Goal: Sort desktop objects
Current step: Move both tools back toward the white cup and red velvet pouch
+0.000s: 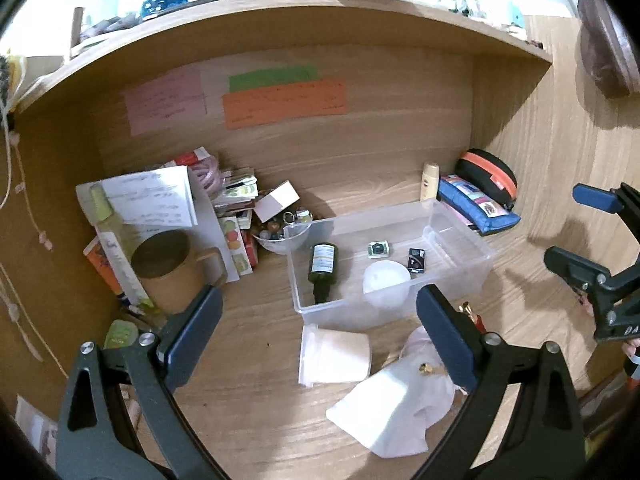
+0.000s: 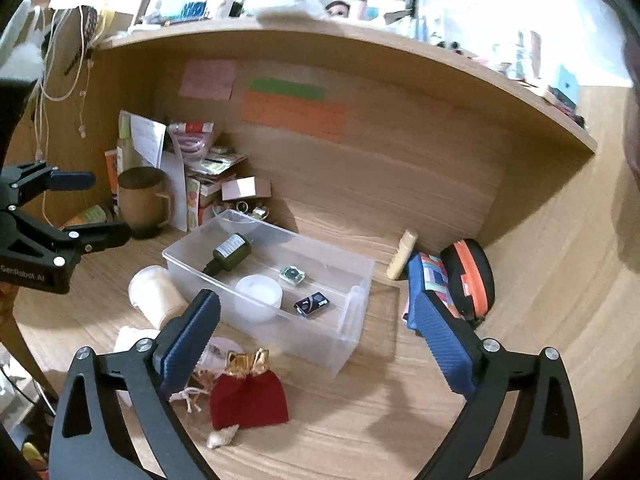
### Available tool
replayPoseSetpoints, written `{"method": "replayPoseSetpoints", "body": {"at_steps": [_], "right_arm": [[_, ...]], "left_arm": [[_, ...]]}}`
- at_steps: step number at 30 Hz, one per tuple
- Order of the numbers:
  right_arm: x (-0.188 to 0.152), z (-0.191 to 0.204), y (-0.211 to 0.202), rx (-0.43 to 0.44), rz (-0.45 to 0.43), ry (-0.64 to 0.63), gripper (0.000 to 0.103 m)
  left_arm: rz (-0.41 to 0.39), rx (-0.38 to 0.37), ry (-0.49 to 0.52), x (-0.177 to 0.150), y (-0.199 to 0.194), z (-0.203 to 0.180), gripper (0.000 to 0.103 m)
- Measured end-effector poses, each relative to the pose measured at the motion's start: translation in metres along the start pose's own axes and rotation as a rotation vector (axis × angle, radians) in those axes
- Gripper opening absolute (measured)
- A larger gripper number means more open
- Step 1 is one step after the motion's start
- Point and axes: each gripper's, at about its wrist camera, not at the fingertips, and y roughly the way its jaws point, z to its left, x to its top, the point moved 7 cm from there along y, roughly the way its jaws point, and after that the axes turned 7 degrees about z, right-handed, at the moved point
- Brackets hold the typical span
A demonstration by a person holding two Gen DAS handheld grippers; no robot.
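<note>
Scanning from left to right across the desk (image 2: pixel 400 420), the loose items still outside the clear plastic bin (image 2: pixel 352 344) lie in a row along its near wall: a white cup (image 2: pixel 154 294) tipped on its side at the left corner, crumpled white tissue (image 1: pixel 394 408) beside it, then a red velvet pouch (image 2: pixel 250 398) with gold trim lying flat, and a small shell (image 2: pixel 222 437) just in front of the pouch. Inside the bin rest a dark green bottle (image 2: pixel 230 254) on its side, a white round dish (image 2: pixel 258 294), a small square item (image 2: pixel 292 274) and a small dark box (image 2: pixel 312 304). The left tool (image 1: pixel 320 332) is spread wide and holds nothing; the tipped cup lies between and just ahead of its fingers, long axis running roughly across the gap. The right tool (image 2: pixel 316 332) is also spread wide and empty; the red pouch sits below and slightly left of its midline, close to the left finger (image 2: pixel 192 340), mouth end pointing toward the bin. Judged from these positions, the right tool is the nearer one for the pouch, and the left tool is the nearer one for the cup. Whichever item is chosen, the bin lies directly ahead of it, so the transfer is a short forward carry over the near wall.
</note>
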Motion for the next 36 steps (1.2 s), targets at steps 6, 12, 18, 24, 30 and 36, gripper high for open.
{"method": "replayPoseSetpoints", "body": {"at_steps": [6, 12, 18, 24, 30, 36], "right_arm": [[-0.015, -0.012, -0.012, -0.022, -0.007, 0.017, 0.103], [-0.037, -0.014, 0.001, 0.002, 0.036, 0.04, 0.103], [-0.063, 0.0, 0.037, 0.067, 0.139, 0.033, 0.103], [-0.081, 0.014, 0.072, 0.15, 0.233, 0.053, 0.103], [-0.091, 0.027, 0.102, 0.239, 0.31, 0.076, 0.103], [-0.093, 0.035, 0.128, 0.367, 0.37, 0.104, 0.101]], "left_arm": [[0.029, -0.004, -0.021, -0.024, 0.004, 0.006, 0.101], [0.1, -0.013, -0.051, -0.043, 0.031, 0.009, 0.101], [0.189, -0.058, -0.097, -0.062, 0.07, 0.01, 0.101], [0.249, -0.093, -0.101, -0.073, 0.097, 0.002, 0.101], [0.301, -0.112, -0.123, -0.074, 0.123, -0.001, 0.101], [0.334, -0.133, -0.148, -0.073, 0.141, 0.0, 0.101]]}}
